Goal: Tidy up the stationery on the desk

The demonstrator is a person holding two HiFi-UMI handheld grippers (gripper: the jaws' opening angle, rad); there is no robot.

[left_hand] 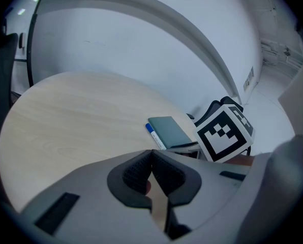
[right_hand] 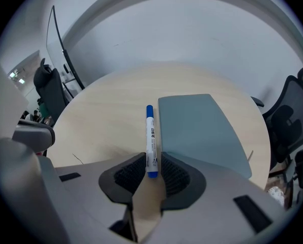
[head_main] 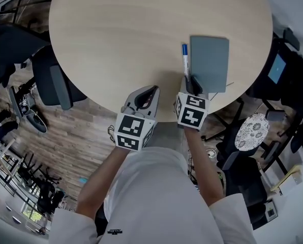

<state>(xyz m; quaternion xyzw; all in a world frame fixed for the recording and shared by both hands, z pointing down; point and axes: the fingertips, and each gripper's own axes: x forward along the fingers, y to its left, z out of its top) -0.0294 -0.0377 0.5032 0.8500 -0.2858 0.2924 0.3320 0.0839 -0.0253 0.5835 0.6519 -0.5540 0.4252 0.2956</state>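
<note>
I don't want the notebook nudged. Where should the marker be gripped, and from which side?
Grip the marker at its near end, coming along its length from the near edge of the table. It lies flat, close beside the left edge of the notebook, so that end gives the jaws most room. The right gripper is closed on it there.

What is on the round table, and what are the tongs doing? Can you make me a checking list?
Surface: round pale wooden table.
Job's things: white marker with blue ends, lying right beside a grey notebook.
Clutter: nothing seen.
Grippers: left tongs shut and empty, over the table's near edge; right tongs shut on the marker's near end.
Cables: nothing seen on the table.
Surroundings: office chairs, wood floor.
</note>
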